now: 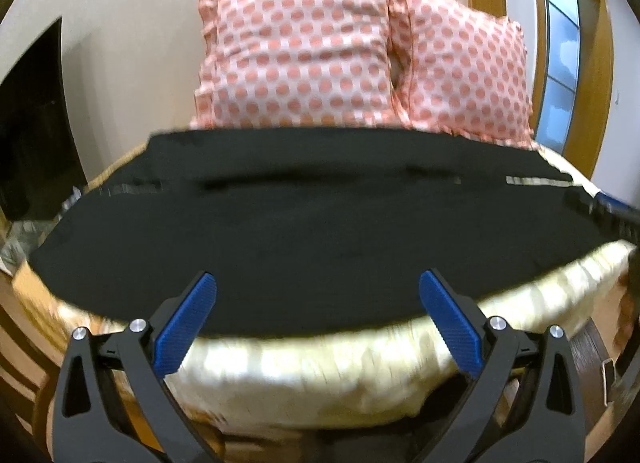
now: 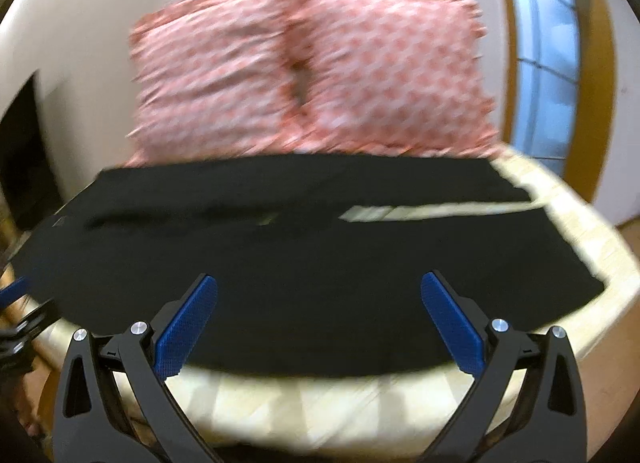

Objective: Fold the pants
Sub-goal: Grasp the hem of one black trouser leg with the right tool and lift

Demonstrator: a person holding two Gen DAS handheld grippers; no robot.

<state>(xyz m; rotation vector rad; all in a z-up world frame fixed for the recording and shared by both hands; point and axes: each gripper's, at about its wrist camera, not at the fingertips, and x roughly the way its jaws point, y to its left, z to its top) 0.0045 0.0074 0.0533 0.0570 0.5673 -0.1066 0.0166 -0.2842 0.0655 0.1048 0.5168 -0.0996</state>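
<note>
Black pants lie spread flat across a bed with a pale yellow cover. A narrow strip of cover shows between the two legs in the right wrist view. My left gripper is open and empty, its blue pads just above the near edge of the pants. My right gripper is open and empty, also over the near edge of the pants. Both views are blurred by motion. The right gripper's tip shows at the right edge of the left wrist view.
Two pink pillows with orange dots lean against the wall behind the pants; they also show in the right wrist view. A window with a wooden frame is at the right. A dark opening is at the left.
</note>
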